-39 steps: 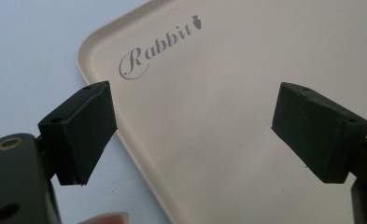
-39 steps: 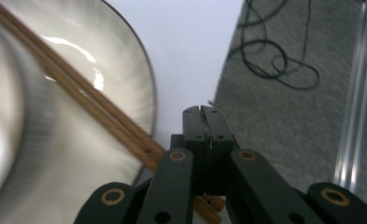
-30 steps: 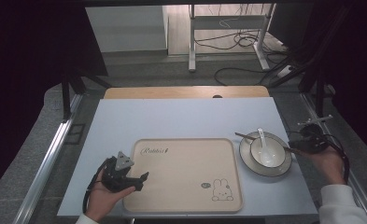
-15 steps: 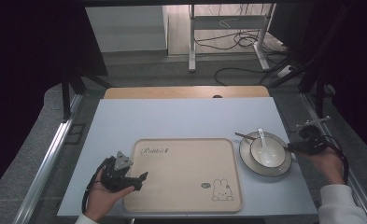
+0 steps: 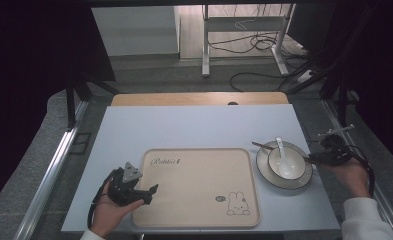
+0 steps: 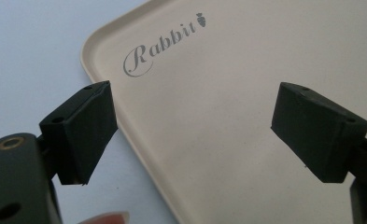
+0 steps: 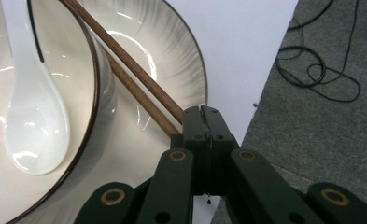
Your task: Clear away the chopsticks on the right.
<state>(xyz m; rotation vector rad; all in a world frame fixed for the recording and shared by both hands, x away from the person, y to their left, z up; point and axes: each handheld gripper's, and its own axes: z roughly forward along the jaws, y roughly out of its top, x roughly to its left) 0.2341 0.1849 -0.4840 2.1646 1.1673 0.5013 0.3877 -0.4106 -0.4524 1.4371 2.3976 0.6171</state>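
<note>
A beige tray (image 5: 199,185) with "Rabbit" lettering and a bunny drawing lies on the pale blue table (image 5: 194,125). My left gripper (image 5: 150,194) hovers at the tray's left edge, jaws wide open with nothing between them (image 6: 190,135); the tray (image 6: 228,93) lies beneath. To the right, a plate (image 5: 304,181) carries a bowl (image 5: 295,161) with a white spoon (image 5: 283,156) inside. Brown chopsticks (image 5: 263,147) rest across the plate. My right gripper (image 5: 315,160) is shut at the plate's right rim. In the right gripper view the chopsticks (image 7: 134,70) run under the shut tips (image 7: 202,112); I cannot tell whether they are pinched.
The table's right edge runs close beside my right gripper, with grey floor and cables (image 7: 321,70) beyond. A wooden board (image 5: 199,98) adjoins the table's far edge. Metal rails (image 5: 59,160) flank the table.
</note>
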